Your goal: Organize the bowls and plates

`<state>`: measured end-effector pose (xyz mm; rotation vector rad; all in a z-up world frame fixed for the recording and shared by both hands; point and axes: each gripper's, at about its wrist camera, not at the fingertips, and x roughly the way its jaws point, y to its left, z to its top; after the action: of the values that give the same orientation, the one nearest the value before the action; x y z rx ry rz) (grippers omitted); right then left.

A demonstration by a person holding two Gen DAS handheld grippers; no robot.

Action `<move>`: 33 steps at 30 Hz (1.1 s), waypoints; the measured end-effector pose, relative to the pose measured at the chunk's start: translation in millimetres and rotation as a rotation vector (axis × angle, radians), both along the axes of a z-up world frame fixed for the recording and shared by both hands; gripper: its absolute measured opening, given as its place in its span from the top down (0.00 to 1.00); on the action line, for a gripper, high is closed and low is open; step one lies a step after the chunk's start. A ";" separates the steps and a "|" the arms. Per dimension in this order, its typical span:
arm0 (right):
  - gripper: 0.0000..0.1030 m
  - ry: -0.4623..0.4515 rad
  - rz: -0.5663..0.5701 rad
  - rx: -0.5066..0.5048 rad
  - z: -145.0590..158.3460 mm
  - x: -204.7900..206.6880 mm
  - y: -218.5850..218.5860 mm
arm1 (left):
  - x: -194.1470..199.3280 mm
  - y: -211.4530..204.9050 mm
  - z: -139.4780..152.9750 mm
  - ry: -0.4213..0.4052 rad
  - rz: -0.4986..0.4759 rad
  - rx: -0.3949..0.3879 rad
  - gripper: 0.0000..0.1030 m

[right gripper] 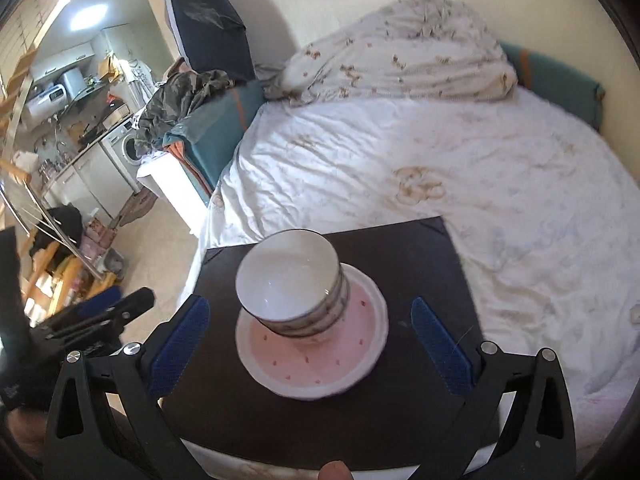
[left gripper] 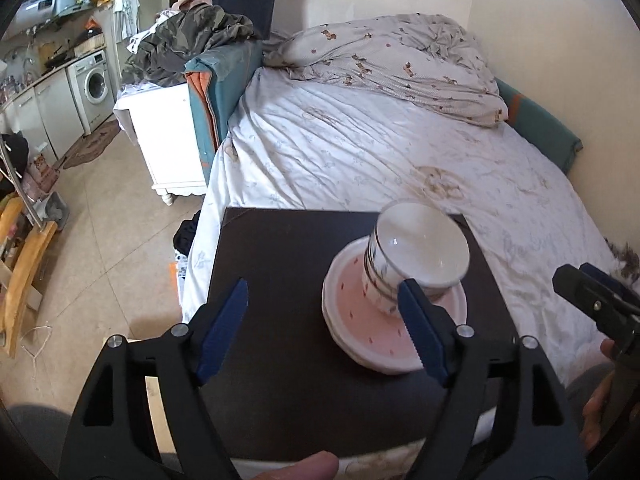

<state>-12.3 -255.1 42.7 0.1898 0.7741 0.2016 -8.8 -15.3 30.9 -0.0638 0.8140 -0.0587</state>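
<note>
Bowls: stack of approx 3 nested bowls (right gripper: 294,292), white inside w/ grey-brown bands on the outer walls; exact count hard to tell, rims blurred. Sits mid-frame in right wrist view, right of centre in left wrist view (left gripper: 416,256).
Plates: pink plate (right gripper: 316,356) w/ small red dots and white rim, directly under the bowl stack. In left wrist view (left gripper: 360,320) a second white rim shows beneath it, so probably 2 plates stacked; can't confirm.
Support: 1 dark board (right gripper: 400,248) lying flat on the bed (right gripper: 500,184); plate stack rests on it, right half in left wrist view (left gripper: 280,280).
Left gripper: (left gripper: 326,324) lower centre of its own view, blue pads wide apart, holding nothing. Its right-hand blue pad (left gripper: 420,332) overlaps the bowl stack's base and plate rim in the picture; contact can't be told. In right wrist view it shows at lower left (right gripper: 116,304), blurred.
Right gripper: (right gripper: 316,344) jaws spread wide, blue pads either side of the plate, clear of it, nothing gripped. Seen from left wrist view at right edge (left gripper: 588,284), where the opening can't be told.
Bedding: 1 crumpled duvet (left gripper: 400,60), upper right of frame.
Background: 1 washing machine (left gripper: 94,84) upper left; 1 white cabinet (left gripper: 168,140) beside bed w/ camo clothing (left gripper: 188,44) piled on top.
</note>
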 end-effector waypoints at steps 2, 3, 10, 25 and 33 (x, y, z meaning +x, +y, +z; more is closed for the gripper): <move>0.00 0.001 -0.002 -0.010 -3.0 -10.1 -1.0 | -9.4 -1.8 -3.5 0.005 -0.007 0.009 0.27; 0.00 -0.001 -0.007 -0.020 -4.9 -15.6 -1.3 | -15.1 -1.9 -5.7 0.009 -0.007 0.021 0.27; 0.00 -0.016 -0.059 -0.068 -21.9 -49.9 -10.6 | -40.1 -1.3 -15.9 -0.005 0.011 0.015 0.00; 0.00 -0.061 -0.018 -0.207 -53.1 -55.0 19.0 | -40.9 -9.5 -46.2 0.026 0.017 0.065 0.00; 0.00 0.027 -0.056 -0.146 -68.0 -40.8 5.5 | -33.1 -13.8 -54.1 0.065 0.010 0.064 0.00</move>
<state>-53.2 -249.7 -25.3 0.0757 0.8062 0.0891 -41.9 -29.0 -23.2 -0.0096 0.8796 -0.0216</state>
